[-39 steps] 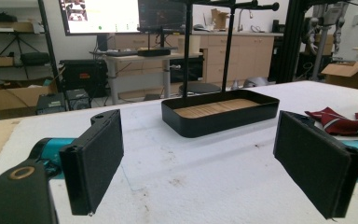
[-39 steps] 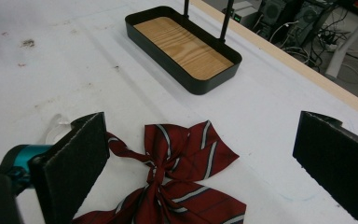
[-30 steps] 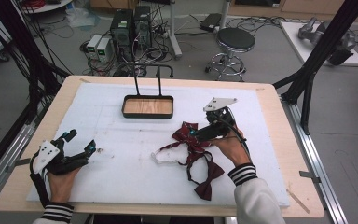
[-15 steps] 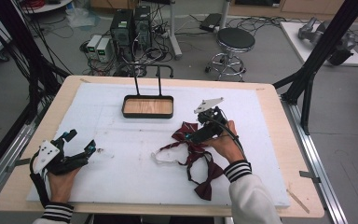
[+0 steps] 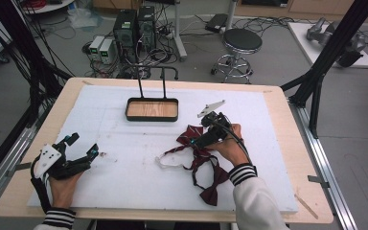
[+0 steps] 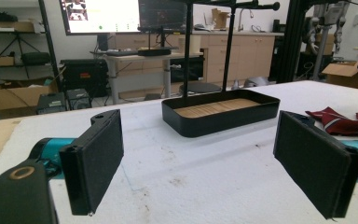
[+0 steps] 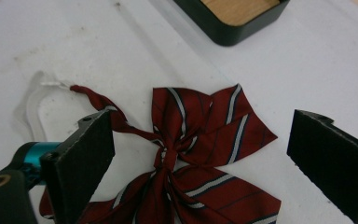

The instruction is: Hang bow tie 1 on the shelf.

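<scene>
A dark red bow tie with white stripes lies flat on the white foam board, its thin strap ending in a white band. My right gripper hovers just over its knot. Its jaws have just been closing a little but still stand wide, one on each side of the tie, and the pads do not touch it. A second, plain dark red bow tie with a black loop lies nearer the front edge. My left gripper rests open and empty at the left.
A black tray with a wooden floor stands at the back middle, with a black rail stand rising behind it. The wooden table's rim frames the foam board.
My right hand has moved down and to the left, closer over the striped bow tie. The left hand and both bow ties lie as before.
</scene>
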A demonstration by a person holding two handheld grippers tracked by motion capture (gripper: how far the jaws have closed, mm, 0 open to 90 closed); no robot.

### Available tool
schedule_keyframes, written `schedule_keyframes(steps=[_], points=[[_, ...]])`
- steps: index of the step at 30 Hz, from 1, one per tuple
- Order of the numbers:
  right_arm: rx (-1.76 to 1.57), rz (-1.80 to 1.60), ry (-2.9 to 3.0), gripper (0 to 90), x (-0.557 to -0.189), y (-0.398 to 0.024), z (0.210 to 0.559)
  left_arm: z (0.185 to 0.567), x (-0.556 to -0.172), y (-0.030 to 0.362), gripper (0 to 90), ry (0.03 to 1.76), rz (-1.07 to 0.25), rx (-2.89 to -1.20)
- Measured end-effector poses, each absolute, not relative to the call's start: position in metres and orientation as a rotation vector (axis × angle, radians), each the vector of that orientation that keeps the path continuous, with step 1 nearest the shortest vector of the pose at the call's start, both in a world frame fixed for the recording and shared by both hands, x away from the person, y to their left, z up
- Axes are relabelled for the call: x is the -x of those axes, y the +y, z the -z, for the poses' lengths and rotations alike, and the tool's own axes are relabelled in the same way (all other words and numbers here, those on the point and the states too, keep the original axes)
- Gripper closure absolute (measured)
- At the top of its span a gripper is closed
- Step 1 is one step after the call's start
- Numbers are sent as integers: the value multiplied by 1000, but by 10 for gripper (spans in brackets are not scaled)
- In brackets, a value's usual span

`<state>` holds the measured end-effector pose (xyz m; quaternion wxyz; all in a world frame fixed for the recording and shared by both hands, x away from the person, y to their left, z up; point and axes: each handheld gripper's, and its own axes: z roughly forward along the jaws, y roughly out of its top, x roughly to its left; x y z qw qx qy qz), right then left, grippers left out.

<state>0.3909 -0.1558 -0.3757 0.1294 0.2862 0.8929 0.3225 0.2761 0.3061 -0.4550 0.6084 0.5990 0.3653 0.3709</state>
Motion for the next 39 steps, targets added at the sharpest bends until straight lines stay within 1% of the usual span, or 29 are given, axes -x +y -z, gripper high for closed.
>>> schedule_keyframes(steps=[1,4,10,21,24,25,26,31,32,39], points=[[-857,-927,2617,177,-392,-155,378,455,-276,306,163,844,-857,-1383],[-867,-915,2641,191,-393,-153,380,455,-276,306,163,844,-857,-1384],[-903,-838,2695,290,-394,-148,388,455,-276,306,163,844,-858,-1385],[-885,-703,2778,344,-398,-132,398,455,-276,306,163,844,-857,-1385],[-871,-670,2789,375,-398,-130,400,455,-276,306,163,844,-857,-1384],[-880,-657,2799,407,-399,-129,401,455,-276,306,163,845,-858,-1386],[-880,-657,2799,407,-399,-129,401,455,-276,306,163,845,-858,-1386],[-890,-610,2812,477,-400,-129,404,455,-276,306,163,844,-858,-1386],[-894,-601,2815,508,-401,-129,405,455,-276,306,163,845,-857,-1386],[-889,-584,2833,535,-404,-128,408,455,-276,306,163,845,-857,-1386]])
